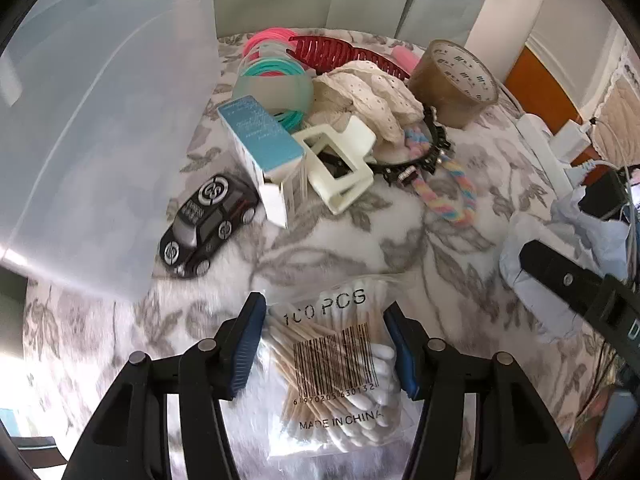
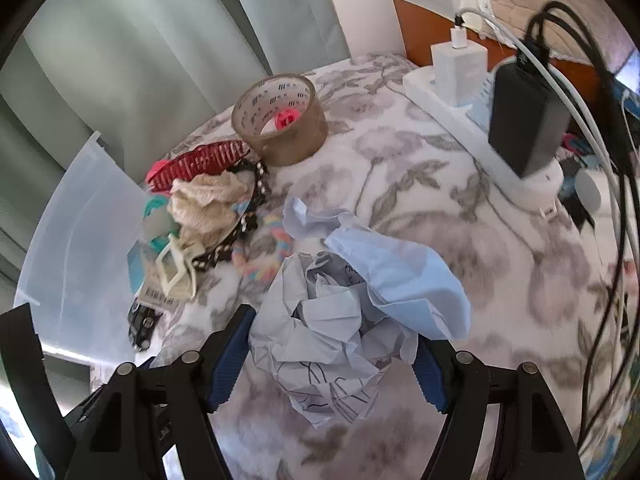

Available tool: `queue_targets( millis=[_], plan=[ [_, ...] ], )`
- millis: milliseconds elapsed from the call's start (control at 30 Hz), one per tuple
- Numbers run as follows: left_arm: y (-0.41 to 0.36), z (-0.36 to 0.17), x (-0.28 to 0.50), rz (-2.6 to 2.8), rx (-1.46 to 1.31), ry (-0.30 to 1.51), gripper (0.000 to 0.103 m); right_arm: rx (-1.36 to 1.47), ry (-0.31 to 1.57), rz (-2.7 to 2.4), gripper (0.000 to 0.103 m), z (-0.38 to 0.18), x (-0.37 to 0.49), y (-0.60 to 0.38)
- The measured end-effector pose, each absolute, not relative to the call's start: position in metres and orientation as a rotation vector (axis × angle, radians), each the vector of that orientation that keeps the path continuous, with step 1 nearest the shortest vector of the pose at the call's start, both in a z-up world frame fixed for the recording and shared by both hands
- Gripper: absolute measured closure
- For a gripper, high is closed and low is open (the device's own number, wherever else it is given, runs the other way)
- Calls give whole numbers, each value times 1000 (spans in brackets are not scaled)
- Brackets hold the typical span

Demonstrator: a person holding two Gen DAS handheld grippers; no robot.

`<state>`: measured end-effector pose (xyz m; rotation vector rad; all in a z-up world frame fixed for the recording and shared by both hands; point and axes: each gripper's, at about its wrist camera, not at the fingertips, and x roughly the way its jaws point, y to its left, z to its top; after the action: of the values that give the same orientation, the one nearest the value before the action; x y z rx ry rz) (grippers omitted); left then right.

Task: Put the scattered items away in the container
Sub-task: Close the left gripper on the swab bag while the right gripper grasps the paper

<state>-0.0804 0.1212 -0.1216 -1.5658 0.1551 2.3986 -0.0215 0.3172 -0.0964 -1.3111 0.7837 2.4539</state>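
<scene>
My left gripper (image 1: 325, 308) is shut on a clear bag of cotton swabs (image 1: 332, 360), its blue pads pressing on both sides of the bag. My right gripper (image 2: 334, 332) is shut on a wad of crumpled pale blue paper (image 2: 340, 300), which hides its right fingertip. The translucent plastic container (image 1: 100, 120) stands to the left, also the container (image 2: 80, 232) in the right wrist view. Beside it lie a black toy car (image 1: 208, 224), a blue and white box (image 1: 260, 136), a white hair claw (image 1: 336, 160), a lace cloth (image 1: 368, 92) and a tape roll (image 1: 452, 84).
A red comb clip (image 1: 340, 54), pink and teal rings (image 1: 272, 68), a black headband (image 1: 416, 160) and a pastel braided band (image 1: 448, 192) lie in the same pile. A white power strip (image 2: 460, 96) with a black adapter (image 2: 528, 116) and cables (image 2: 600, 160) runs along the right on the floral cloth.
</scene>
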Motion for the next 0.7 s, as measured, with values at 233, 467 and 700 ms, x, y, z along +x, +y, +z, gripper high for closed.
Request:
queue_targets(
  millis=[233,467,700],
  plan=[
    [127,-123,-74,2384,-1583,194,45,-1306,742,2455,28,-86,-3,304],
    [139,-112,-72,2365,-1565,224,46,-1277,754,2459,29,-76,5,300],
    [135,-57,-66,2384,-1457,89,46,-1106,770,2531,29,-24,4,303]
  ],
)
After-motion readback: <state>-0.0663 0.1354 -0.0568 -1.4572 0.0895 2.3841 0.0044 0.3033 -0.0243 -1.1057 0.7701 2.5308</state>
